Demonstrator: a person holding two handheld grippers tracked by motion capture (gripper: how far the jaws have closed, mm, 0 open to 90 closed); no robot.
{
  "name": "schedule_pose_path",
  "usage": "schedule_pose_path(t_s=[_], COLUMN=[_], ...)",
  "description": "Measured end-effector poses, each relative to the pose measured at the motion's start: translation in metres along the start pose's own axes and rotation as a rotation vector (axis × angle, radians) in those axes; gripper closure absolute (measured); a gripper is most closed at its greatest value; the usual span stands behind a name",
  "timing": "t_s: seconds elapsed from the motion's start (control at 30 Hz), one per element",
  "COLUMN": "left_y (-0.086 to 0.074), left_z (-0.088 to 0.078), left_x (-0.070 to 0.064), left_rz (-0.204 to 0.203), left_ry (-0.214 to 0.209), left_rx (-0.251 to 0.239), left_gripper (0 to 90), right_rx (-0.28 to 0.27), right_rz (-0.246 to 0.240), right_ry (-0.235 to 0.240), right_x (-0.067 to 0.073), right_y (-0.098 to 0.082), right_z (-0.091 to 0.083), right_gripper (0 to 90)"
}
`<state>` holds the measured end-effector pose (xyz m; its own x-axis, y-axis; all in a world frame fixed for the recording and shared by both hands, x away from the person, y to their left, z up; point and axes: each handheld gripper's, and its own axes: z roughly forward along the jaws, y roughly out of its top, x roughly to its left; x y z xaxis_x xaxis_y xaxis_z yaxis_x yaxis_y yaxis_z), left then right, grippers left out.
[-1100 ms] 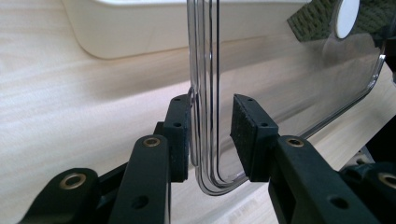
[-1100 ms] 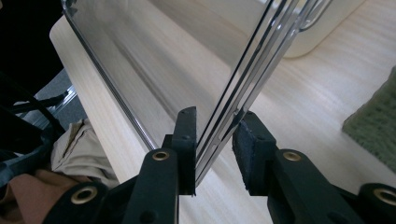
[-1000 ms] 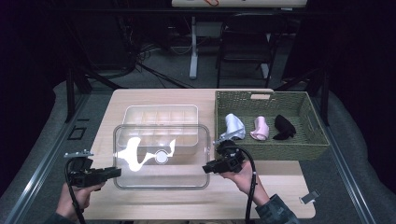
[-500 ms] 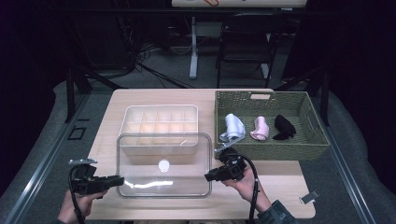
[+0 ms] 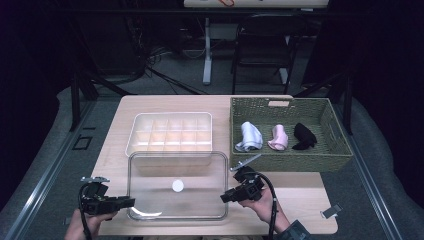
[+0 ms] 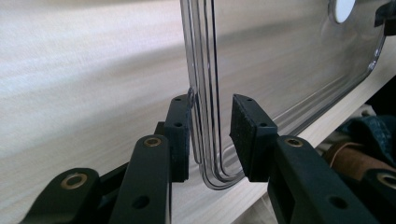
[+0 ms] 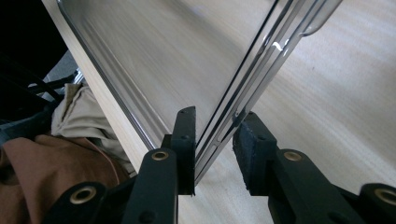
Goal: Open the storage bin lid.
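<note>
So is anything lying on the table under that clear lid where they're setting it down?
Nothing visible. Through the clear lid, held at its ends by the left gripper and right gripper, bare table shows. The compartment box sits just behind, the basket to the right.

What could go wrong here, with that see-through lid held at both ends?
The clear plastic lid is held only by its thin rims; in the left gripper view one pad looks clear of the rim, so it might slip. It also sits near the wooden table's front edge, and could slide off.
</note>
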<state>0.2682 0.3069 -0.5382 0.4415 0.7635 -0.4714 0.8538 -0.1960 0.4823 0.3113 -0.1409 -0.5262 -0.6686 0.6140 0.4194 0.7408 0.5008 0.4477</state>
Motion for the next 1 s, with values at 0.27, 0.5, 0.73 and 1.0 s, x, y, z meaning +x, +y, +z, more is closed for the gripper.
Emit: schedule_pose_path(t_s=[0.27, 0.5, 0.73, 1.0], left_y=[-0.003, -0.004, -0.003, -0.004], left_z=[0.007, 0.013, 0.014, 0.016], left_x=[0.004, 0.004, 0.002, 0.002], left_rz=[-0.023, 0.006, 0.024, 0.039], left_ry=[0.004, 0.024, 0.038, 0.045], left_rx=[0.039, 0.102, 0.121, 0.142], left_gripper=[68.6, 67.4, 66.4, 64.5], right_rx=[0.04, 0.048, 0.063, 0.082], right_rz=[0.02, 0.026, 0.021, 0.017], right_ry=[0.006, 0.017, 0.014, 0.025], right_x=[-0.002, -0.006, -0.005, -0.005], right_y=[-0.007, -0.008, -0.009, -0.01], right_z=[0.014, 0.017, 0.018, 0.021], right_gripper=[69.8, 69.2, 68.2, 66.9])
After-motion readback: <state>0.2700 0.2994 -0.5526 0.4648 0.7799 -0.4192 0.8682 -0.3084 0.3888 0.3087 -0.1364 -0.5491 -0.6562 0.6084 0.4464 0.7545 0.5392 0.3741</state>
